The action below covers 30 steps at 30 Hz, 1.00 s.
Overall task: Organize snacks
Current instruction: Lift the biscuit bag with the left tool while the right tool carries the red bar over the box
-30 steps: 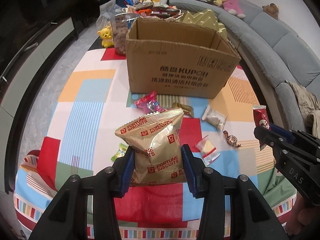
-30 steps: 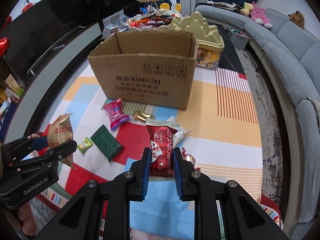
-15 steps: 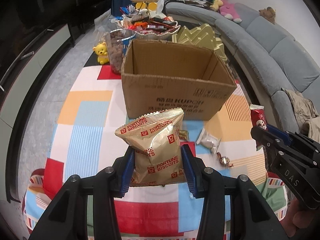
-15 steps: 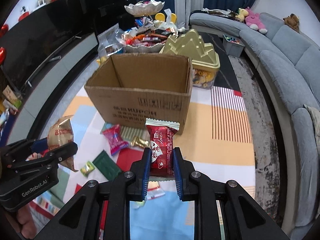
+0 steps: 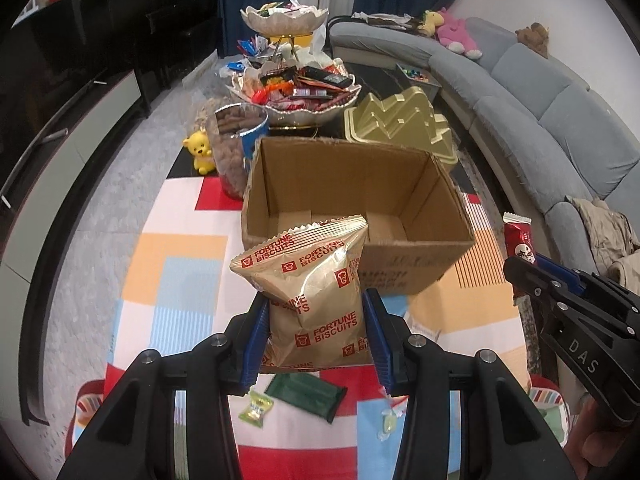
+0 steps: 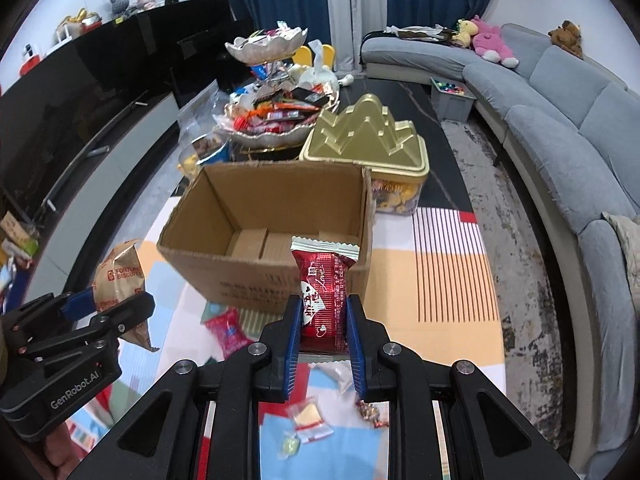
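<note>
The gold biscuit bag [image 5: 316, 300] is clamped by its lower half in the left gripper [image 5: 316, 344], held above the table at 6 o'clock of the open cardboard box [image 5: 356, 216]. The red snack bar [image 6: 324, 296] is pinched low in the right gripper [image 6: 322, 336], at 6 o'clock of the same box. Both packets are judged light, crinkly and slippery. The puffy bag is likely fragile inside and best held by its sealed edges. The box floor is only partly seen, and the loose sweets [image 6: 308, 424] below are blurred.
</note>
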Each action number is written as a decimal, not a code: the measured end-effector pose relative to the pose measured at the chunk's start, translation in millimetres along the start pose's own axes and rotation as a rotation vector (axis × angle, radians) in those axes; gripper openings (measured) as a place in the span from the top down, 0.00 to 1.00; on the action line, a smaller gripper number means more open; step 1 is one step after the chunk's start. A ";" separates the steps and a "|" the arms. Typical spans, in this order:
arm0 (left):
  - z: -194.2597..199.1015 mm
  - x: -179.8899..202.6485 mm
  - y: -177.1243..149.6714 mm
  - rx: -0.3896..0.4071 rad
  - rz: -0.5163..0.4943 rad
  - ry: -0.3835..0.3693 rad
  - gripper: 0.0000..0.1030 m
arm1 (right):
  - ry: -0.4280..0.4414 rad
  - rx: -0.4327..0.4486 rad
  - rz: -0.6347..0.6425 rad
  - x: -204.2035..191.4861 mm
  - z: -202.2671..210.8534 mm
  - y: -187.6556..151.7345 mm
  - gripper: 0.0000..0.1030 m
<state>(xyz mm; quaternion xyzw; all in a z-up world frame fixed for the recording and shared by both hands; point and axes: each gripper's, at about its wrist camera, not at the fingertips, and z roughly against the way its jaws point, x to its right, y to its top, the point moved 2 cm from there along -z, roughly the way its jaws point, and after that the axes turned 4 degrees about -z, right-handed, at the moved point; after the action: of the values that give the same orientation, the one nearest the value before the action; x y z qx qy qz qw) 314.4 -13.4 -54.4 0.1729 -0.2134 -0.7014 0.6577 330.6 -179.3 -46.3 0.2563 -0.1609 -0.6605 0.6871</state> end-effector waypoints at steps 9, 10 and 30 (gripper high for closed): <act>-14.2 -8.6 30.8 -0.003 0.005 0.012 0.56 | -0.005 -0.001 -0.013 -6.6 -13.4 26.8 0.78; -15.3 -9.2 33.2 -0.005 0.007 0.013 0.56 | -0.004 -0.002 -0.018 -7.0 -15.6 29.8 0.78; -58.1 -11.8 78.6 -0.030 -0.012 0.012 0.56 | -0.033 -0.038 -0.010 -14.5 -63.1 76.5 0.78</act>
<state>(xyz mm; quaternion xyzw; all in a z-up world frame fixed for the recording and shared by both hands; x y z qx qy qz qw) 412.5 -9.3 -62.8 0.1687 -0.1979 -0.7074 0.6573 427.9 -156.5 -52.9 0.2331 -0.1585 -0.6708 0.6859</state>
